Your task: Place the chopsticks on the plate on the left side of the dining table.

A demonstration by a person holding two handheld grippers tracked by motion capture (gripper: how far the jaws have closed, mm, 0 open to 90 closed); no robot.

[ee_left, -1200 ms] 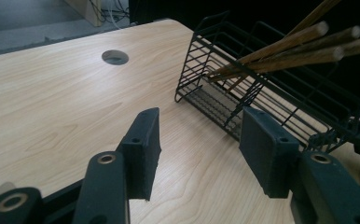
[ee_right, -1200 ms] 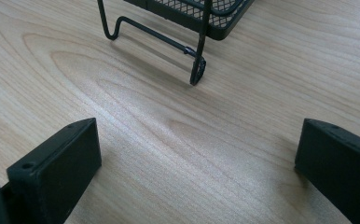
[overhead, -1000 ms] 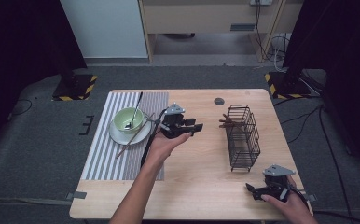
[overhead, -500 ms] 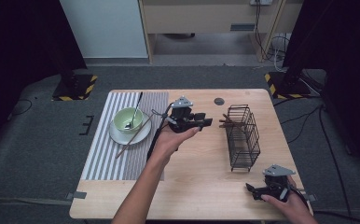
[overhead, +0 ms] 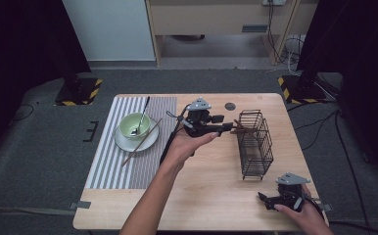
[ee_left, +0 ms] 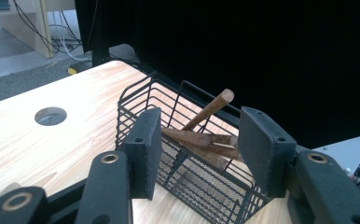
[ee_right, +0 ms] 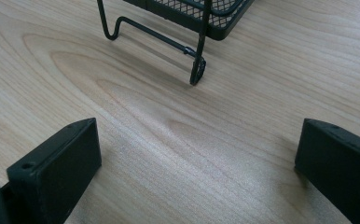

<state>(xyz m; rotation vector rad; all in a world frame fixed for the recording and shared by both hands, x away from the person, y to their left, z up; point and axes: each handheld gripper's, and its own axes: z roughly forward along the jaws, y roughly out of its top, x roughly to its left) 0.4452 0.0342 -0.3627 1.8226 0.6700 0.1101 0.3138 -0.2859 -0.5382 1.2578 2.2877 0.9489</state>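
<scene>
Bench setting away from the work

A striped mat [overhead: 108, 147] covers the left part of the wooden bench [overhead: 211, 191]. On it sits a white plate [overhead: 128, 143] carrying a green bowl [overhead: 128, 128] with a spoon [overhead: 141, 117] leaning in it. One chopstick [overhead: 143, 142] lies slanted across the plate's edge. A round hole [overhead: 230, 105] marks the bench's far side.

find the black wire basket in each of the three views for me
High view: the wire basket stands right of centre on the wooden table, just beyond the left gripper.
Left gripper view: it sits at centre, seen between the two jaws, with brown wooden sticks inside.
Right gripper view: its base and wire foot are at the top edge.
Shared landmark: the basket's black mesh floor over the pale wood grain.
</scene>
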